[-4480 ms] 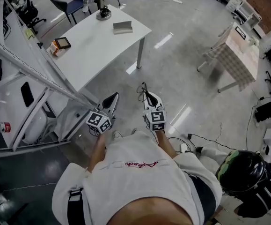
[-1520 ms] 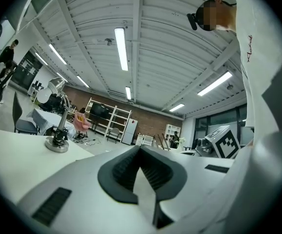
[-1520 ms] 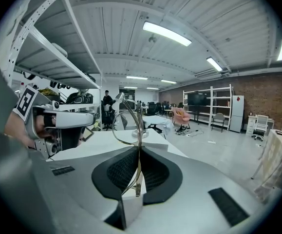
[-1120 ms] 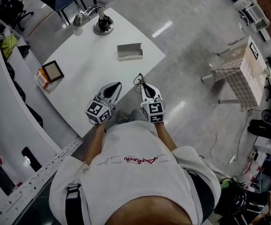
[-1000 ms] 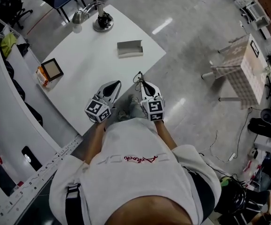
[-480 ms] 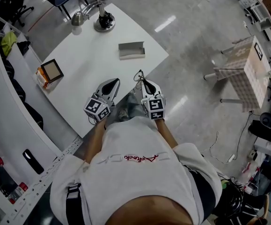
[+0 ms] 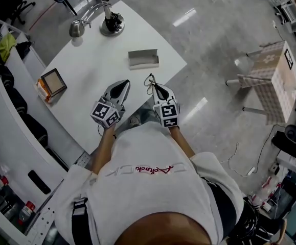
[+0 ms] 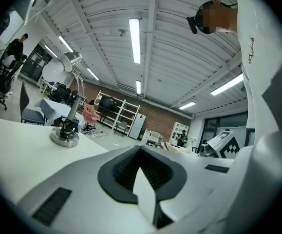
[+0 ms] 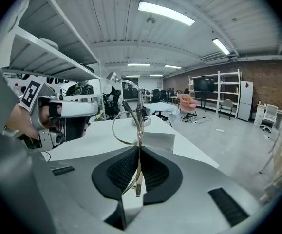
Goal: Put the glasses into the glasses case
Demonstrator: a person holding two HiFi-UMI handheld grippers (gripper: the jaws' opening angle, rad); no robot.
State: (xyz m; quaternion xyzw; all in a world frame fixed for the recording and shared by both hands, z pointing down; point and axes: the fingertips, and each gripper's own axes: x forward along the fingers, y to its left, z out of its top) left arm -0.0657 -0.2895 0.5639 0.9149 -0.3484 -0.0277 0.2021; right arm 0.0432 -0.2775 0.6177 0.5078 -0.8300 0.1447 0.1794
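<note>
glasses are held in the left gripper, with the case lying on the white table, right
Not the left: the glasses are pinched in the right gripper, as the right gripper view shows. The left gripper holds nothing. The case does lie on the white table.

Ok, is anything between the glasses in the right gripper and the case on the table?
Nothing visible does. The right gripper holds the glasses short of the open glasses case, only bare table between them. The lamp base stands beyond the case, the shut left gripper off to the side.
</note>
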